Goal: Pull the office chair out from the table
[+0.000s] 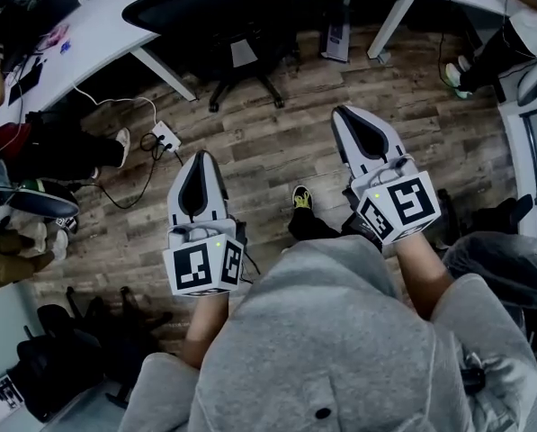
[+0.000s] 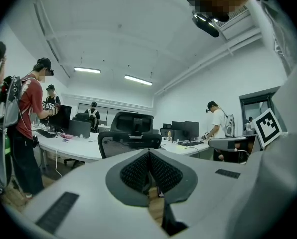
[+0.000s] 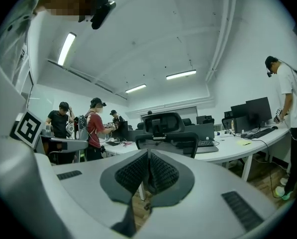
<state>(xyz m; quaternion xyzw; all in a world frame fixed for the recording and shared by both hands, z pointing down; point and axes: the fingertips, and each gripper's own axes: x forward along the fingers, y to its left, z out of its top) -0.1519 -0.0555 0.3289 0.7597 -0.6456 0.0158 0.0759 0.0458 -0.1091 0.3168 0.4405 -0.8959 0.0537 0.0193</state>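
The black mesh office chair (image 1: pixel 216 21) sits pushed in under the white curved bench (image 1: pixel 88 39); a white power strip (image 1: pixel 165 136) lies on the wooden plank floor (image 1: pixel 277 142) to its left.

wood floor (image 1: pixel 277 142); office chair (image 1: pixel 228 16) stands on it; power strip (image 1: pixel 165 136) lies nearby

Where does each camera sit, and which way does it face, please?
Head view: on the person's head, facing steeply down at the floor; shows grey top, left gripper, right gripper.
Left gripper view: on that gripper, looking level along its shut jaws; grey top at right.
Right gripper view: likewise, jaws shut; grey top at left.
Shared: all show the office chair at the white table.
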